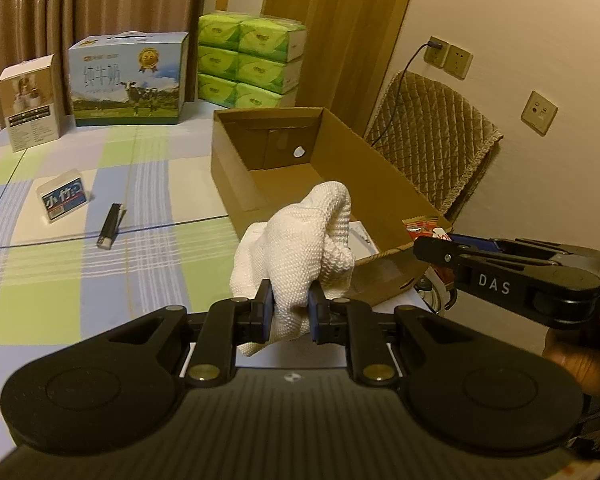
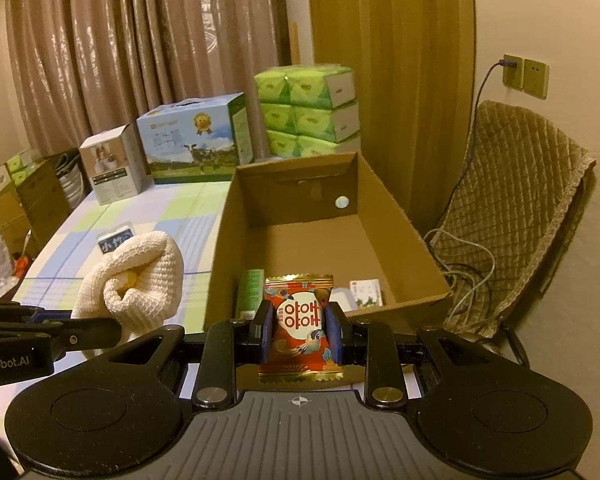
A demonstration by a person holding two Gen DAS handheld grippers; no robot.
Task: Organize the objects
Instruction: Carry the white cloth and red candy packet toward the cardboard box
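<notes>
Left gripper [image 1: 290, 306]: clamped on a bunched white knit cloth [image 1: 296, 248], held above the counter [image 1: 60, 280] just off the near-left corner of the cardboard box [image 1: 380, 168].
Right gripper [image 2: 298, 330]: closed on a red snack packet [image 2: 298, 320], upright, long axis running 6 to 12 o'clock, printed face toward the camera, at the box's near edge.
Box: open-topped, long axis 6 to 12 o'clock; far half of the floor bare; a green carton [image 2: 250, 294] and a small white pack [image 2: 366, 291] lie at the near end.
Open room: checked counter at 9 to 10 o'clock of the box, holding only a small blue-labelled case [image 1: 64, 196] and a dark lighter-shaped stick [image 1: 110, 226], pointing about 1 o'clock.
Edges: milk carton box [image 1: 128, 80] and tissue packs [image 1: 252, 60] line the far side at 11 to 12 o'clock; padded chair [image 1: 432, 140] at 2 o'clock.
</notes>
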